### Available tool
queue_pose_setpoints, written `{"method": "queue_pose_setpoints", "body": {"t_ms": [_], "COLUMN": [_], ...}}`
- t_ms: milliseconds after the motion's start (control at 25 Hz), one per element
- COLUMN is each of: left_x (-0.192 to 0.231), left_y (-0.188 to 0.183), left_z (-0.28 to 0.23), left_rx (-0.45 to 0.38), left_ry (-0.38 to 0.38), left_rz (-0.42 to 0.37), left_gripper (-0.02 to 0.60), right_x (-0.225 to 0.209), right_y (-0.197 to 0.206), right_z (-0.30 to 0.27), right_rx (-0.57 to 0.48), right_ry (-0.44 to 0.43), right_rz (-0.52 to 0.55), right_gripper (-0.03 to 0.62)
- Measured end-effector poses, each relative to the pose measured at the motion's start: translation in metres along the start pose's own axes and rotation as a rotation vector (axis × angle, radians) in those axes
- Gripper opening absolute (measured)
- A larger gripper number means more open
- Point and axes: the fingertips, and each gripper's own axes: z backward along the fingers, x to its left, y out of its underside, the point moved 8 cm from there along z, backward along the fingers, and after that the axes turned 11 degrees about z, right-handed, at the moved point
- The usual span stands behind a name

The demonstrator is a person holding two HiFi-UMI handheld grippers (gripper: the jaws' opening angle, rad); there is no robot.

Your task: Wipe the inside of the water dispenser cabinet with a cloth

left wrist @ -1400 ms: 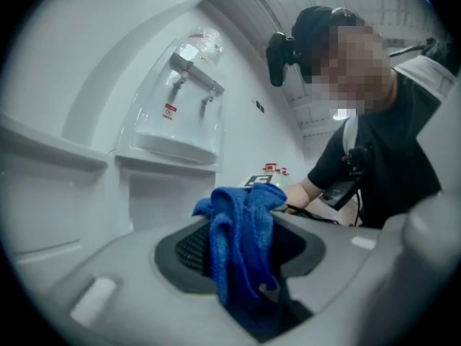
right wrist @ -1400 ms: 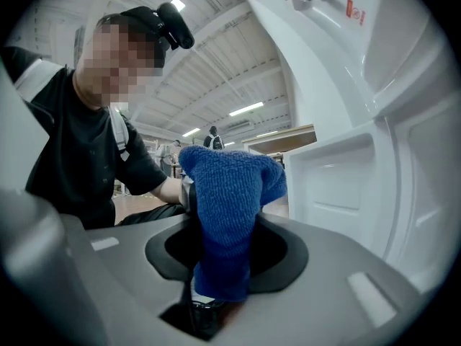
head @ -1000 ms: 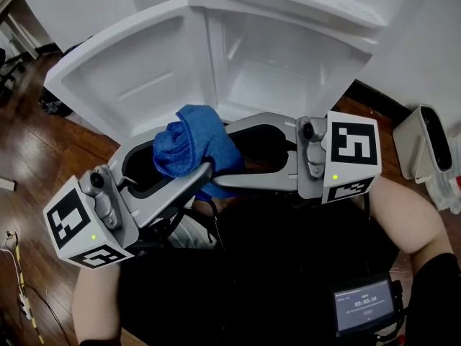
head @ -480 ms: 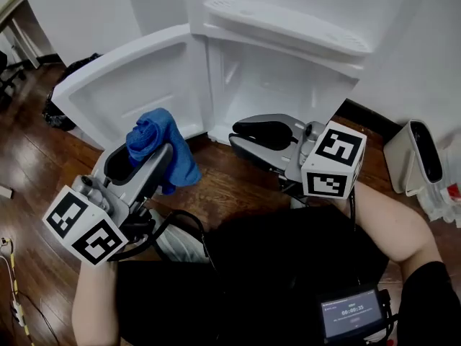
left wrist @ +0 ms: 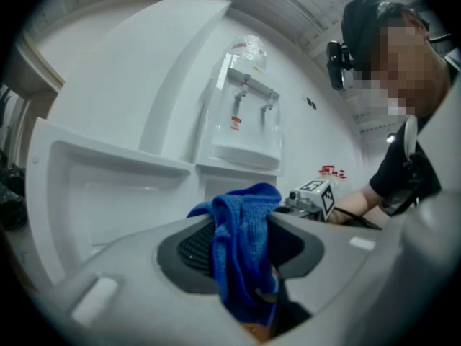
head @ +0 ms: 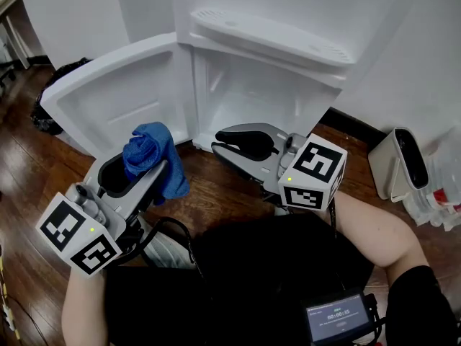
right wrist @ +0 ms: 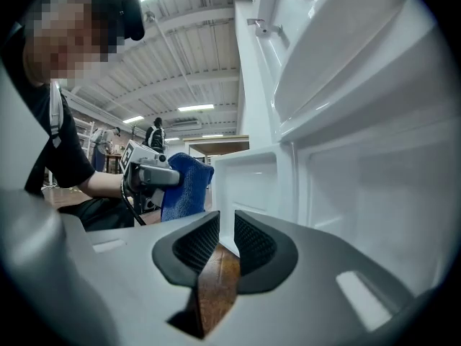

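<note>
My left gripper [head: 140, 166] is shut on a bunched blue cloth [head: 150, 157], which hangs over its jaws at the lower left of the head view. In the left gripper view the cloth [left wrist: 241, 244] fills the gap between the pads. My right gripper [head: 220, 143] hovers in front of the open white cabinet [head: 252, 96]. Its jaws are closing, with a narrow gap and nothing between them [right wrist: 227, 218]. The cabinet door [head: 115, 92] is swung wide to the left. From the right gripper view the cloth [right wrist: 186, 186] shows off to the left.
The dispenser's drip tray [head: 274, 38] juts out above the cabinet. A white bin [head: 400, 164] stands on the wooden floor [head: 216, 186] at the right, and a black bag [head: 50, 99] lies at the far left. A small screen [head: 338, 317] sits at the person's waist.
The two grippers have parted. The left one carried the cloth off to the left and lower, and the right one drew away from the cloth with its jaws narrowing.
</note>
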Motion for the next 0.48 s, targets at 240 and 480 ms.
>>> {"method": "queue_pose_setpoints", "body": {"t_ms": [240, 480], "left_x": [-0.0042, -0.006], "left_y": [0.0007, 0.0039], "left_z": [-0.0012, -0.0034], "left_rx": [0.014, 0.024], "left_ry": [0.011, 0.023], "left_rz": [-0.023, -0.042], "left_gripper": [0.172, 0.172], "right_x": [0.0022, 0.0031], "right_y": [-0.001, 0.002], "right_z": [-0.0008, -0.0017], "right_rx": [0.001, 0.005], "right_ry": [-0.008, -0.015], "right_rz": [0.016, 0.02], "right_gripper": [0.067, 0.067]}}
